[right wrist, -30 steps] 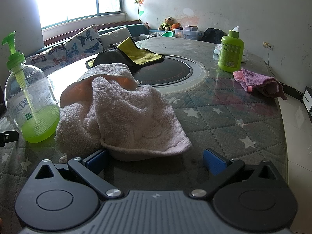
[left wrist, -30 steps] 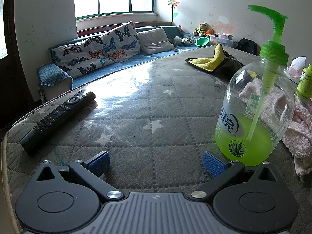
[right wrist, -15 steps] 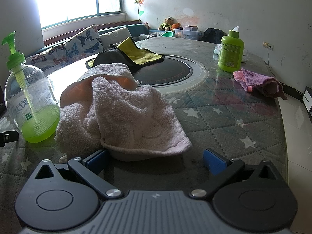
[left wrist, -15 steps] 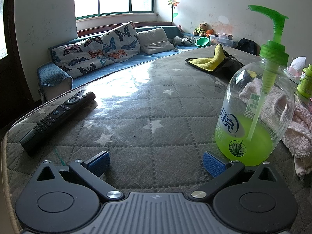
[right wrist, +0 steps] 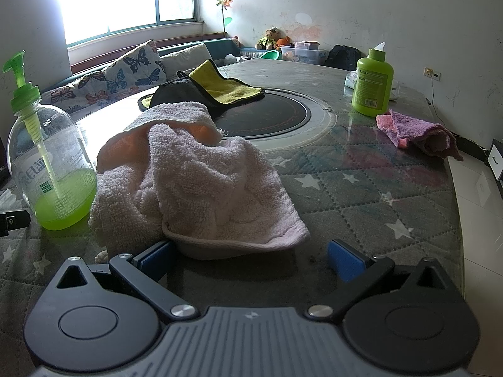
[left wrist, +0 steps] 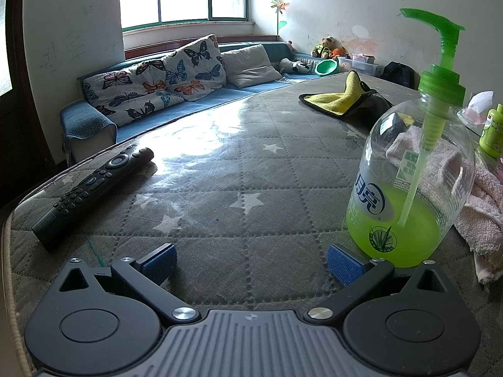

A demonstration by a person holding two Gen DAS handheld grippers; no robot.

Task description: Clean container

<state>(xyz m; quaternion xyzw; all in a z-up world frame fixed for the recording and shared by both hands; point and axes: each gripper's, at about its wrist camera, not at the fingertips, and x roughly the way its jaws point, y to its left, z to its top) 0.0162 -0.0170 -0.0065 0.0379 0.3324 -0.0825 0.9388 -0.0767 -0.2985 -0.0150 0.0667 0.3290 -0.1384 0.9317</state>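
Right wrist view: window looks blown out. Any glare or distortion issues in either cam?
Right wrist view: the window is overexposed to white; the crumpled pale pink towel stays sharp and readable. Left wrist view: window glare washes out the grey star-quilted table top near the black remote control; the clear pump bottle of green liquid is sharp. Both views: fisheye bends the table edge, dark corner vignetting.

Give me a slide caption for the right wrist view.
Open right tongs face a crumpled pale pink towel, pump bottle of green liquid alongside.
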